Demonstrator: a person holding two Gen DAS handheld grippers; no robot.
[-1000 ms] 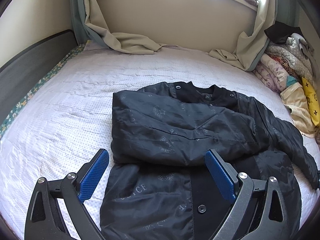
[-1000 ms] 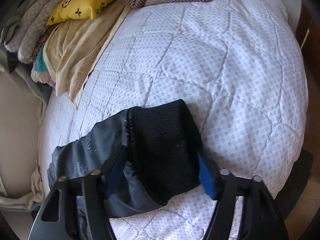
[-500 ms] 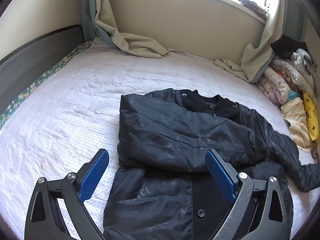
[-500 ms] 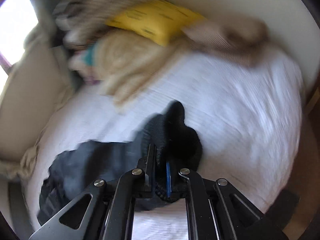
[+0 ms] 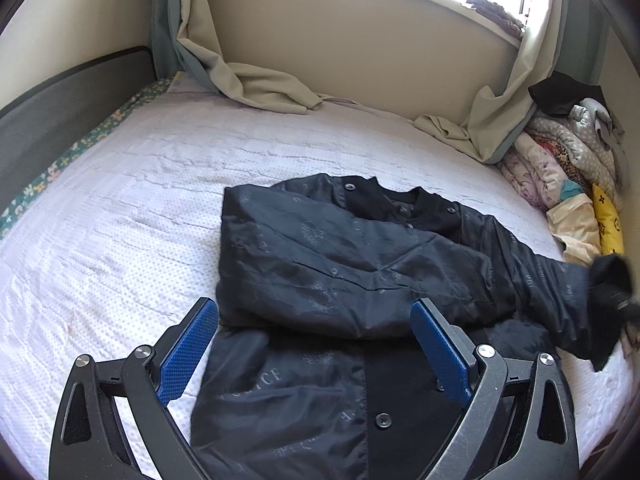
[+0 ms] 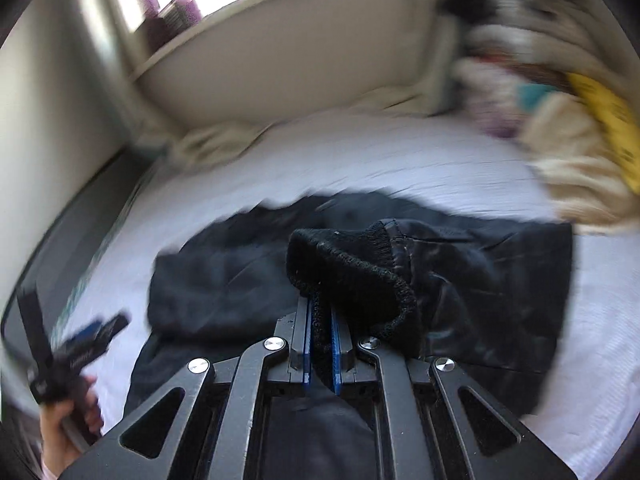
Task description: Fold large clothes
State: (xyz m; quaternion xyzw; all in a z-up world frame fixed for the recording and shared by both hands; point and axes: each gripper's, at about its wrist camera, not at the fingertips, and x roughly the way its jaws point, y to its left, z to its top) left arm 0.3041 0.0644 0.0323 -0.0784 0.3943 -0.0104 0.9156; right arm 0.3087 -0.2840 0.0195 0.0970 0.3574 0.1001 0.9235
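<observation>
Gripping: right gripper (image 6: 321, 344) jaws clamped on jacket cuff (image 6: 352, 272)
Left gripper (image 5: 314, 344): jaws spread, above jacket (image 5: 340, 272) hem
Room: bare bed (image 5: 120, 208) leftward

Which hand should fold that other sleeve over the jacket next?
Probably the right. The right gripper is already shut on the knit cuff of the unfolded sleeve, lifted above the jacket. The left gripper is open and holds nothing.

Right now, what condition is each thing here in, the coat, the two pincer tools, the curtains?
Jacket: spread on the bed, one sleeve folded across its front.
Knit cuff: lifted, pinched.
Right gripper: shut on the knit cuff.
Left gripper: open, holding nothing, above the jacket's hem.
Curtains: drawn aside, ends resting on the bed.
</observation>
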